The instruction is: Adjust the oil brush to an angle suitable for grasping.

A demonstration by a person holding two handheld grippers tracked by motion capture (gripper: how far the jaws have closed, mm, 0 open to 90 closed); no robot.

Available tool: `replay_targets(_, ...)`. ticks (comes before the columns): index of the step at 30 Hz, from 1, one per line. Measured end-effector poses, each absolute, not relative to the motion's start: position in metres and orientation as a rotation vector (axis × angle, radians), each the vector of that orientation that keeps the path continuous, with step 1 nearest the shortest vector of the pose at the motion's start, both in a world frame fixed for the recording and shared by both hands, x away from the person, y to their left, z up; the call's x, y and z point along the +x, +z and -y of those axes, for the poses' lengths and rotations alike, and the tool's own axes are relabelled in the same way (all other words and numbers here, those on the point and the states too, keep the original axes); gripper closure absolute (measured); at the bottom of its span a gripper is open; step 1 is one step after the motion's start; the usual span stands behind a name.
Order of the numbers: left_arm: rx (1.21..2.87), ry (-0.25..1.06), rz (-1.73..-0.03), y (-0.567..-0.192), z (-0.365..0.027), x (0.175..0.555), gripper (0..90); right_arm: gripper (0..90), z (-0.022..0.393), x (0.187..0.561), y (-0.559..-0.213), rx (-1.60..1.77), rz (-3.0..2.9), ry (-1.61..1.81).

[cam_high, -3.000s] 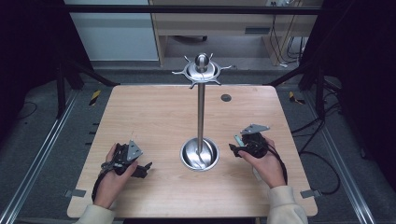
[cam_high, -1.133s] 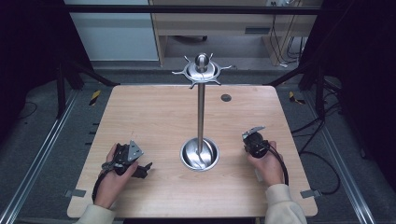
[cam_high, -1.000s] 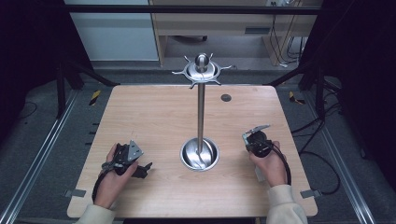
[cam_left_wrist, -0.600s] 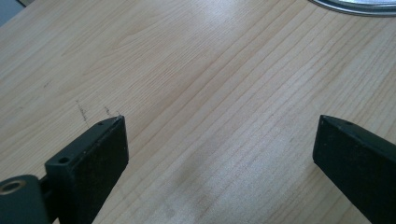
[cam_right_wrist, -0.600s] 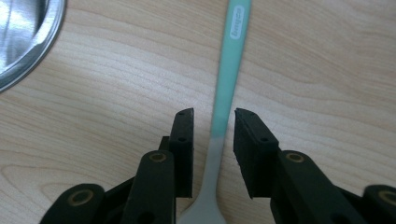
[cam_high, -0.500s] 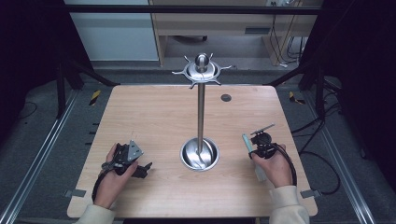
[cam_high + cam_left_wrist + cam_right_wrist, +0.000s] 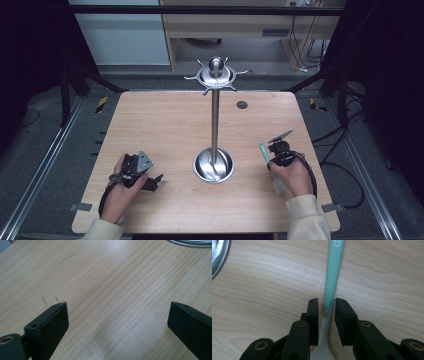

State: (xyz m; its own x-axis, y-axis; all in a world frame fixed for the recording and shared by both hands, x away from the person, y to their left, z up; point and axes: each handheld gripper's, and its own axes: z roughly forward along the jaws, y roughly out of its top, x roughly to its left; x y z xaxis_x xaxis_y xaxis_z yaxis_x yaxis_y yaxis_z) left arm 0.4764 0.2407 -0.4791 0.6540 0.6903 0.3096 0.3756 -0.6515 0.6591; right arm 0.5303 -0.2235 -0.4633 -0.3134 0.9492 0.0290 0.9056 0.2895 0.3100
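A utensil with a teal handle (image 7: 333,272) and a metal neck lies along the wooden table (image 7: 165,125). My right gripper (image 7: 326,302) is shut on the utensil where teal meets metal. In the high view the teal handle (image 7: 263,152) sticks out ahead of the right gripper (image 7: 270,159), right of the stand. The metal stand (image 7: 215,120) has a round base (image 7: 214,165) and a ring of hooks (image 7: 216,76) on top. My left gripper (image 7: 149,181) rests at the front left, its jaws wide open over bare wood (image 7: 117,317).
A small dark round spot (image 7: 242,104) sits on the table behind the stand. The stand's base rim (image 7: 192,242) shows at the top right of the left gripper view and at the left edge (image 7: 218,255) of the right gripper view. Cables trail off the table's right side.
The right gripper has turned from pointing left at the stand's base to pointing away from the person and shifted right; the teal handle now shows ahead of it. The left gripper has not moved.
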Motion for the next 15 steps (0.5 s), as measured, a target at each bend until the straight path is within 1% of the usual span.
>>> replay_targets(15, 2.323, 0.747, -0.823, -0.4801, -0.2396, 0.4761, 3.1, 79.5, 0.2243, 0.5365, -0.4677, 1.773, -2.4, 0.387)
